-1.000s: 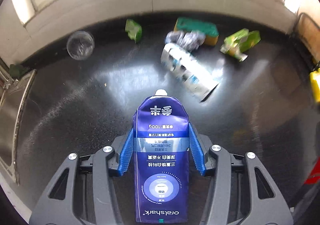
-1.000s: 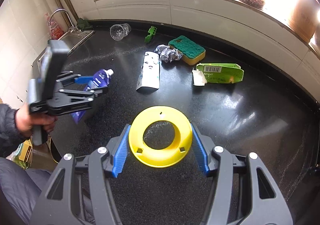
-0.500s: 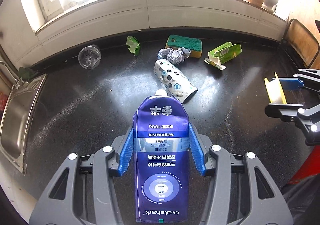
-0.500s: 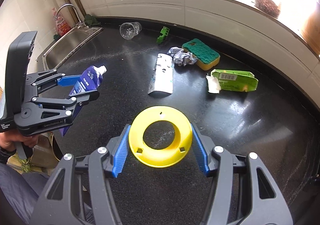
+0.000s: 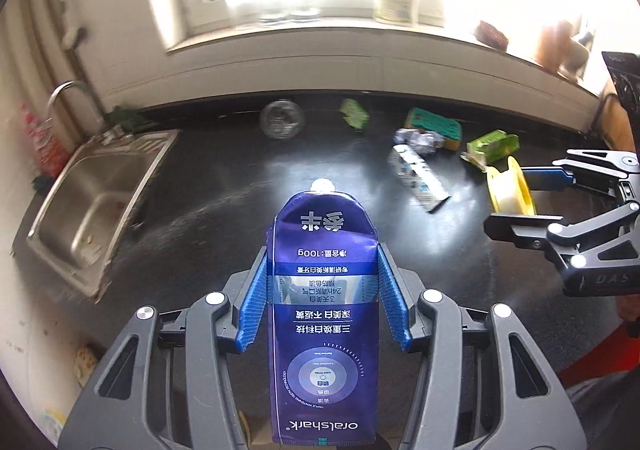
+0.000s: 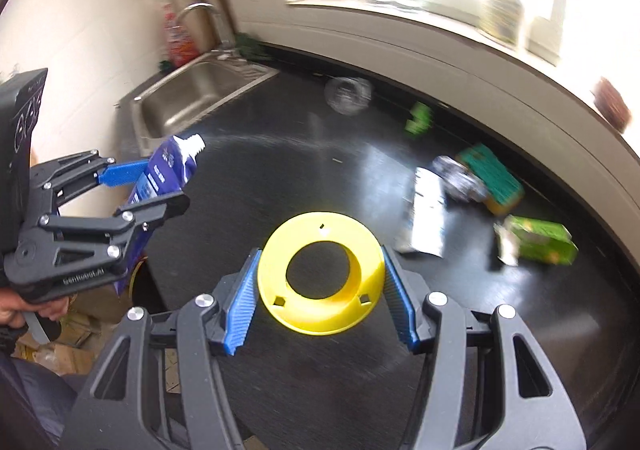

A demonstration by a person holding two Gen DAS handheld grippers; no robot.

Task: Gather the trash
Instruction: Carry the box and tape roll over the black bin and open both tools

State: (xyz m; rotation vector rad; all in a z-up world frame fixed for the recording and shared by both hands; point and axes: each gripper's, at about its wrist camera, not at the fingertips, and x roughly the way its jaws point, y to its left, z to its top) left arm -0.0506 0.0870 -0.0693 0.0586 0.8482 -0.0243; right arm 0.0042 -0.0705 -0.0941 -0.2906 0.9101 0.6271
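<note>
Purple toothpaste tube (image 5: 325, 314) sits squeezed between the left gripper (image 5: 322, 300) pads, cap pointing to 12 o'clock, up off the black counter (image 5: 240, 209). Beside it at 3 o'clock, the right gripper (image 6: 320, 290) hugs a yellow spool (image 6: 320, 278) tight. More trash waits far back at 1 o'clock: a white carton (image 5: 418, 179), foil ball (image 5: 416, 138), green box (image 5: 494, 145) and sponge (image 5: 434, 127). To do this step well, I think both grips should stay firm and level until each piece is over the bin, which I cannot see clearly.
</note>
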